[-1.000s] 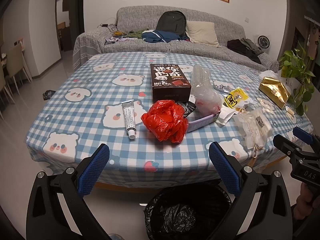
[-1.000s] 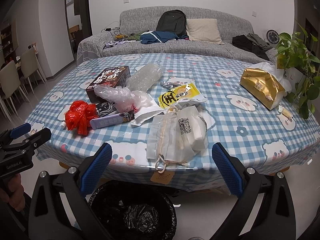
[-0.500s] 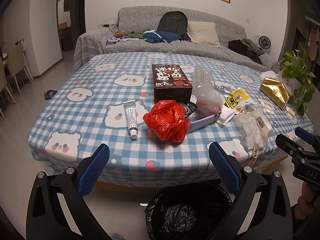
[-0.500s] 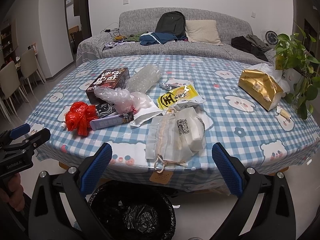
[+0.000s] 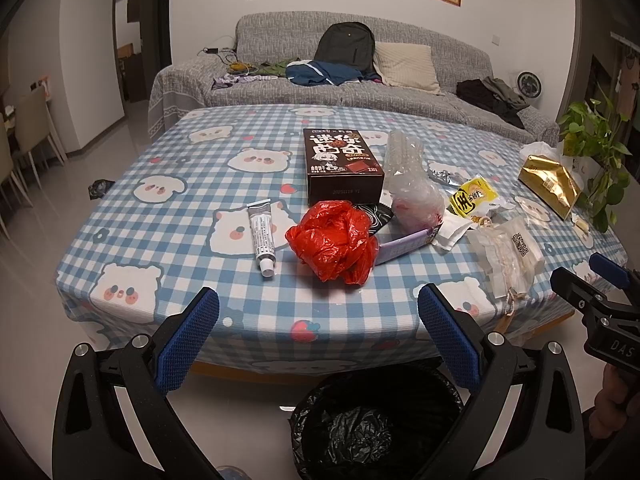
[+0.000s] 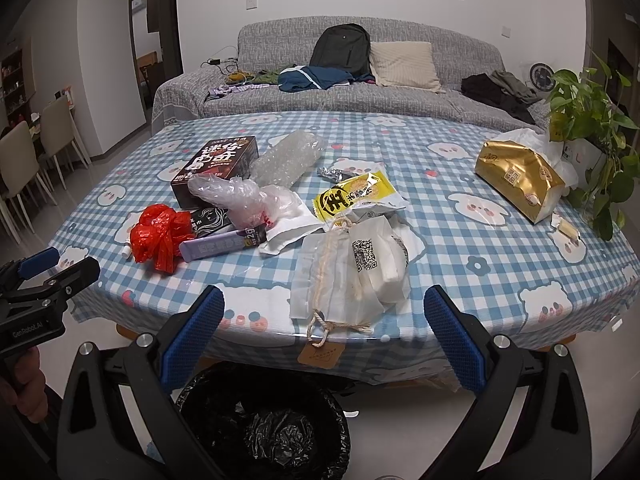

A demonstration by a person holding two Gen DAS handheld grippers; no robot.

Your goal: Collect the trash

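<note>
Trash lies on the checked table (image 5: 168, 216): a red plastic bag (image 5: 334, 240) (image 6: 160, 236), a white tube (image 5: 262, 232), a dark box (image 5: 340, 164) (image 6: 218, 166), crumpled clear plastic (image 5: 416, 196) (image 6: 240, 196), a purple pack (image 6: 222, 242), a yellow wrapper (image 6: 354, 198) and a white drawstring pouch (image 5: 506, 256) (image 6: 356, 264). A bin with a black liner (image 5: 372, 424) (image 6: 264, 424) stands on the floor below the table edge. My left gripper (image 5: 318, 328) is open and empty, in front of the red bag. My right gripper (image 6: 324, 328) is open and empty, in front of the pouch.
A gold tissue pack (image 6: 520, 176) and a potted plant (image 6: 592, 128) stand at the table's right side. A grey sofa (image 5: 360, 80) with a backpack and clothes is behind the table. Chairs (image 6: 24, 164) stand at the left.
Both grippers have drawn back a little and tilted slightly, so the table sits a bit lower in view. Nothing on the table has moved.
</note>
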